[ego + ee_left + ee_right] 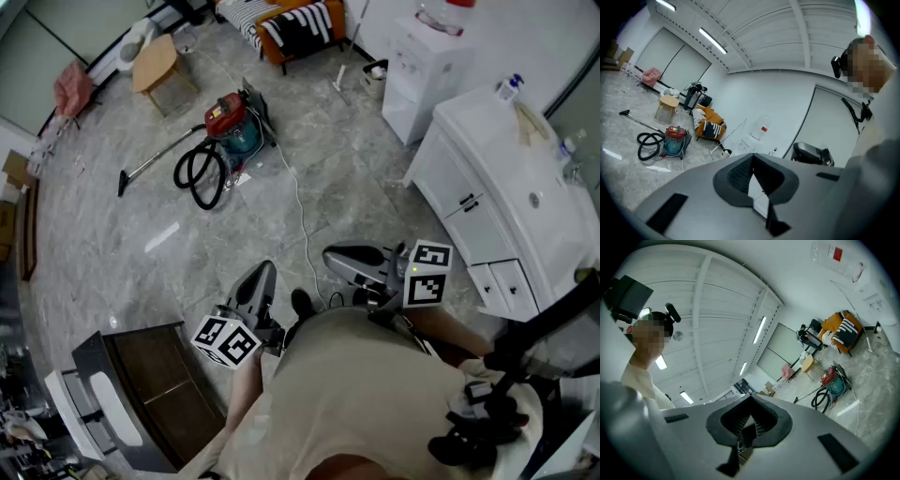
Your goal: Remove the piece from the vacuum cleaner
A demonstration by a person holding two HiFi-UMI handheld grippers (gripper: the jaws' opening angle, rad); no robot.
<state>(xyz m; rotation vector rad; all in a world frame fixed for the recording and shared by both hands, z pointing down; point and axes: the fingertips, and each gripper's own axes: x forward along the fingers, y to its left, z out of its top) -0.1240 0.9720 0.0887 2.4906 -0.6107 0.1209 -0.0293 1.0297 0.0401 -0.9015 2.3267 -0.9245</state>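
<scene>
The vacuum cleaner, red on top with a teal drum, stands on the grey floor far ahead of me. Its black hose coils beside it and a thin wand runs off to the left. It also shows small in the left gripper view and in the right gripper view. My left gripper is held near the person's body, jaws together with nothing between them. My right gripper is beside it, also shut and empty. Both are well short of the vacuum.
A white cord trails over the floor from the vacuum towards me. A white sink cabinet stands at the right, a dark cabinet at lower left. Farther off are an orange striped chair and a small wooden table.
</scene>
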